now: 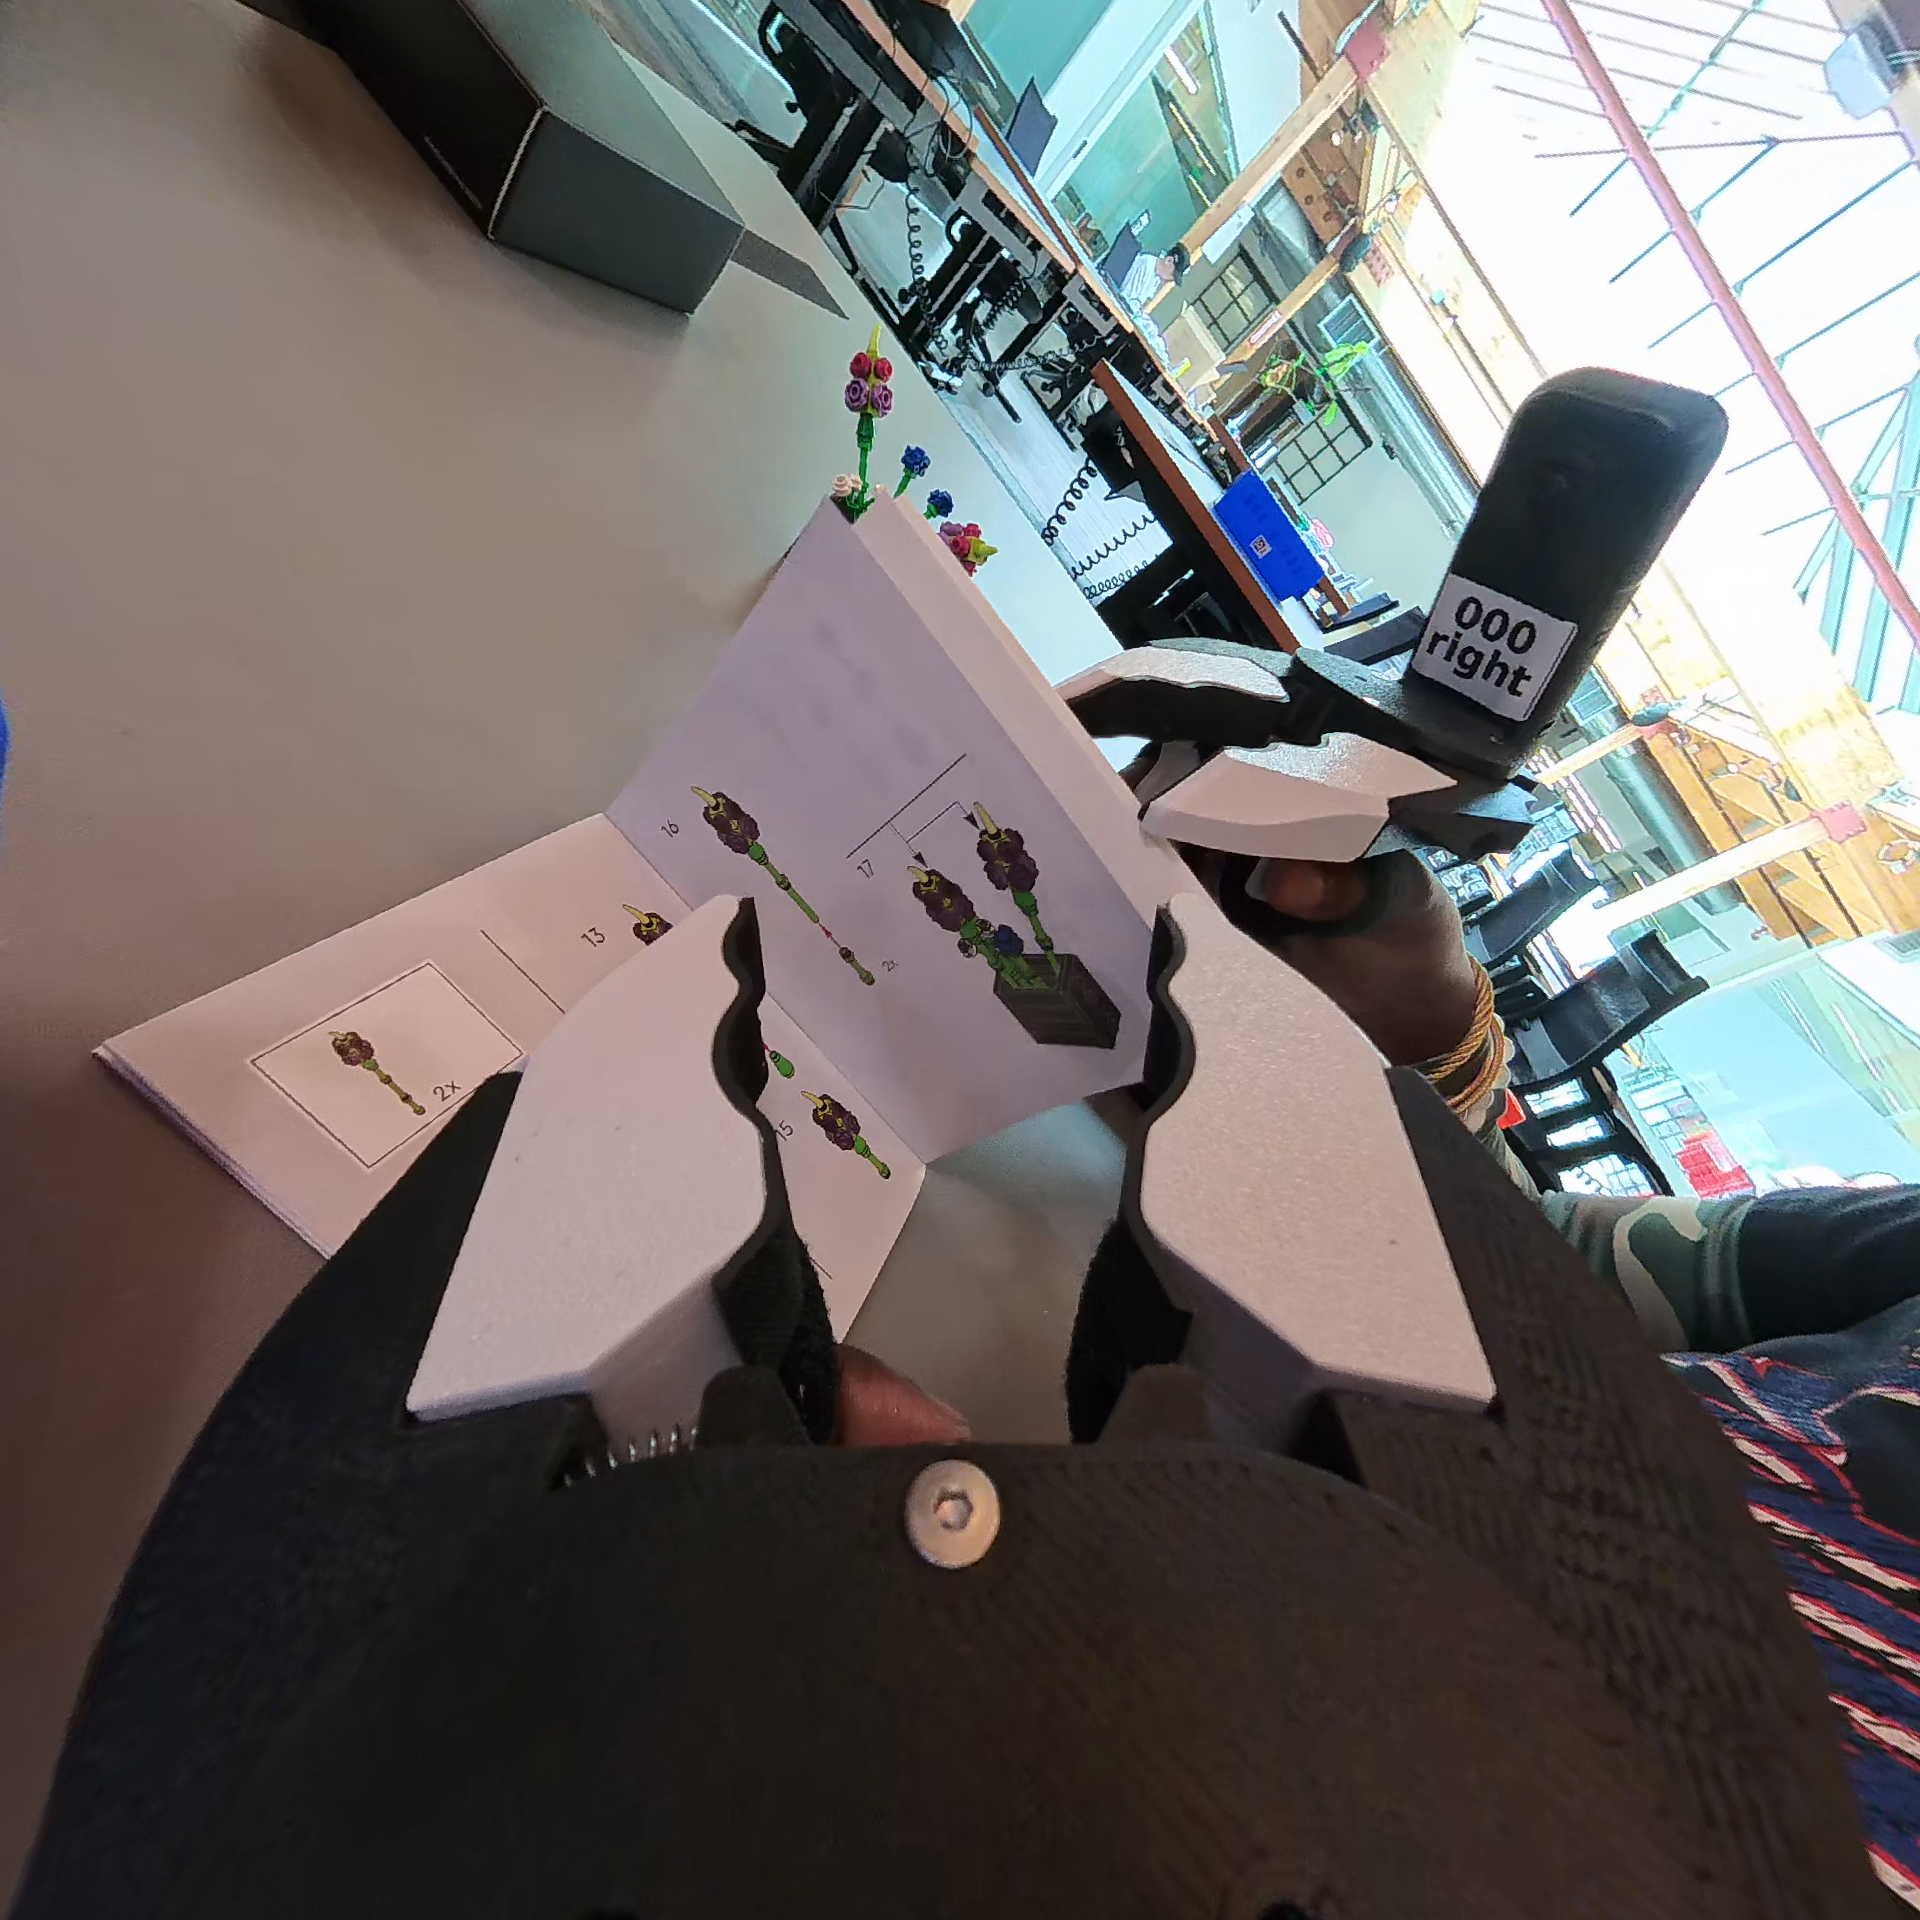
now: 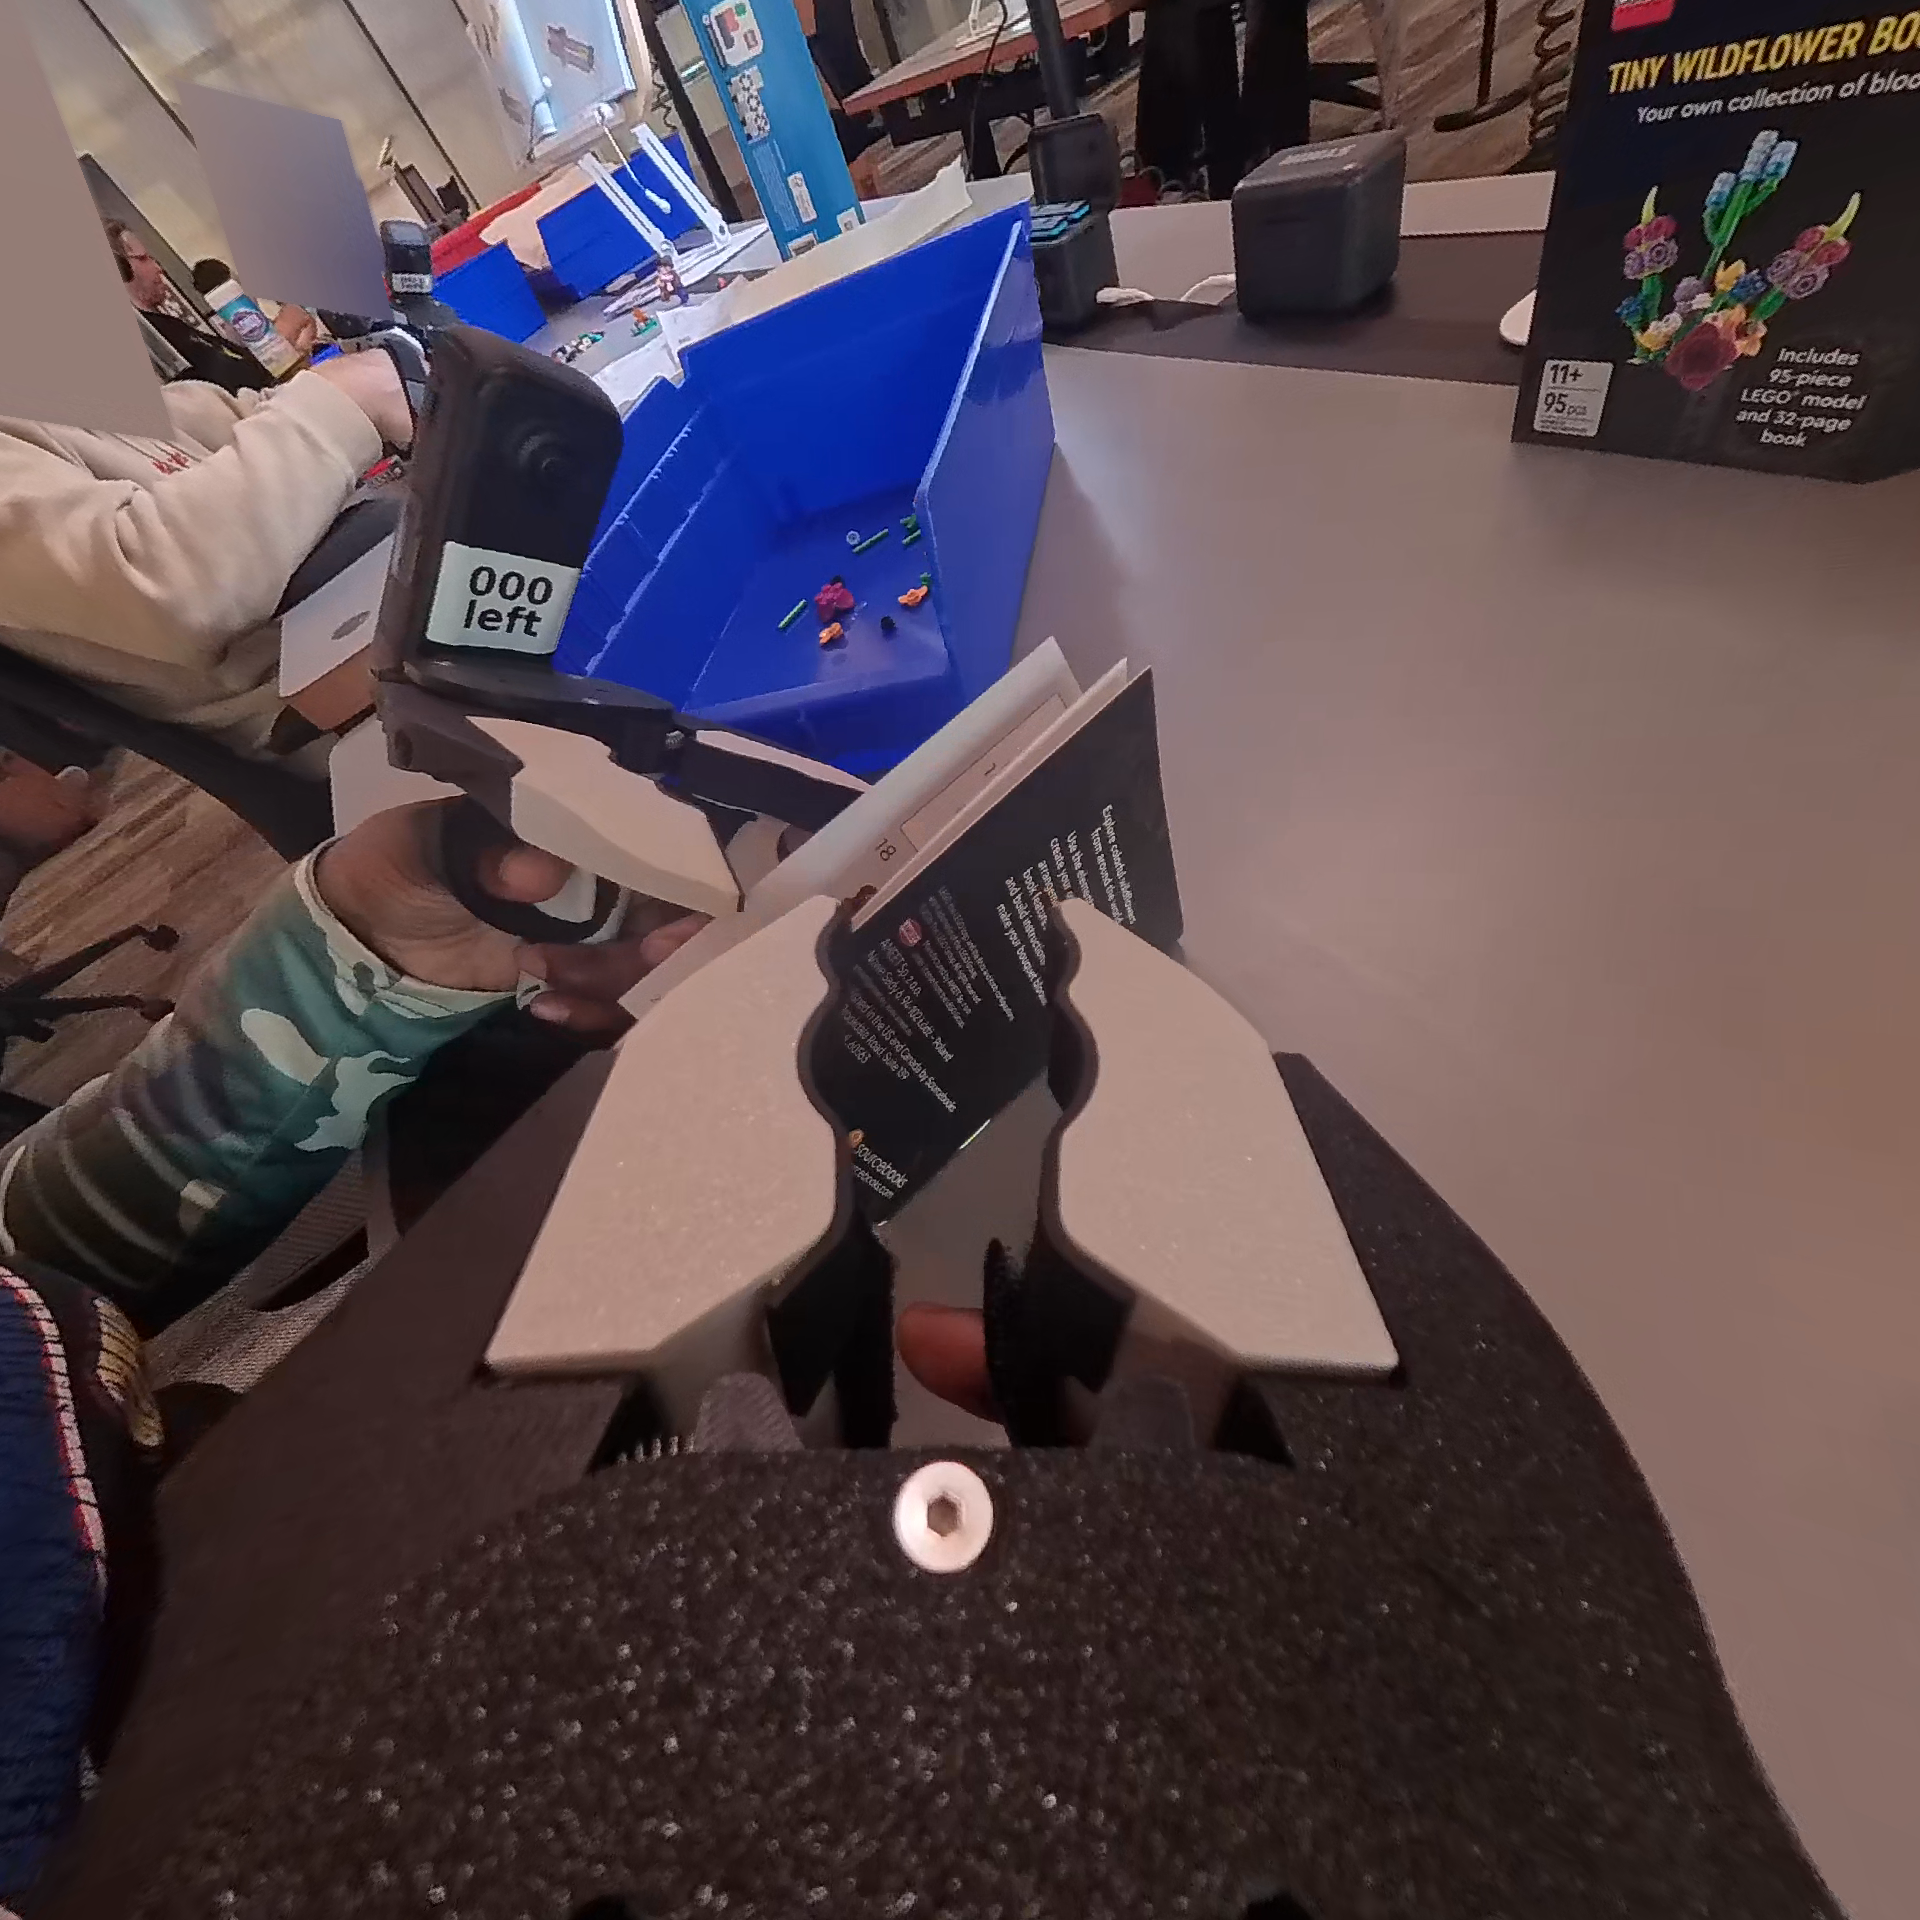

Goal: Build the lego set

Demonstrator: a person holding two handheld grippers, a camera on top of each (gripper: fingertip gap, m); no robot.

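Note:
The instruction booklet (image 1: 894,790) lies open on the grey table (image 1: 312,623), its right-hand pages lifted upright. My left gripper (image 1: 956,935) is open, with its fingers on either side of the lower part of the pages. It also shows in the right wrist view (image 2: 790,831), reaching onto the white pages. My right gripper (image 2: 951,914) is open, and the booklet's black back cover (image 2: 997,935) stands between its jaws, against the left finger. In the left wrist view the right gripper (image 1: 1117,764) straddles the raised pages' outer edge. Built lego flowers (image 1: 868,416) stand behind the booklet.
A blue bin (image 2: 987,416) beyond the booklet holds several loose lego pieces (image 2: 831,597). The lego box (image 2: 1745,260) stands at the far right. A dark device (image 2: 1314,223) sits at the back. A black box (image 1: 582,177) lies at the table's far side. A person sits to the left.

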